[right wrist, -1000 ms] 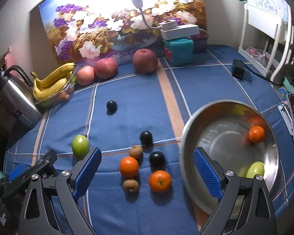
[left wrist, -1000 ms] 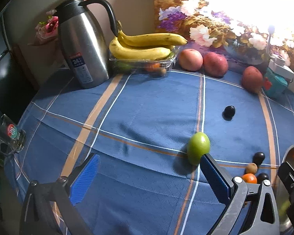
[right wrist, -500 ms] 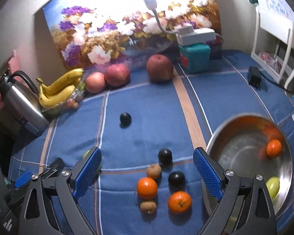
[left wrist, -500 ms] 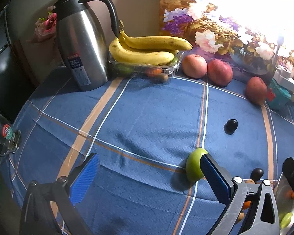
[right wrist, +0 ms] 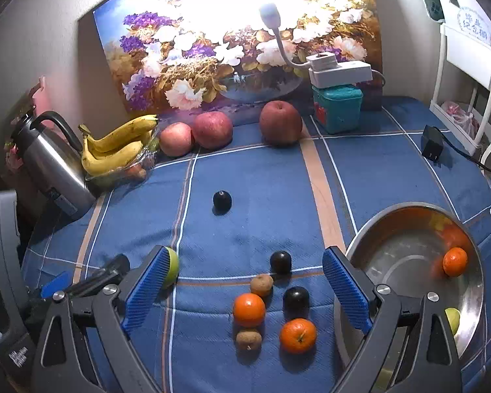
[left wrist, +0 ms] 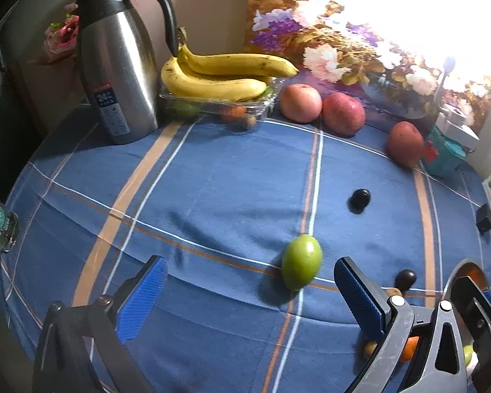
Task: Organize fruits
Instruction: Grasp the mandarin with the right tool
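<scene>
Plainly the steel bowl (right wrist: 415,255), just right of the empty, wide-open right gripper (right wrist: 245,290), could get knocked if that side swings in. Ahead between its jaws lie oranges (right wrist: 248,309), dark plums (right wrist: 296,298) and kiwis, which may roll; the left gripper (left wrist: 248,298), also spread and empty, could nudge the green fruit (left wrist: 301,262) just ahead
</scene>
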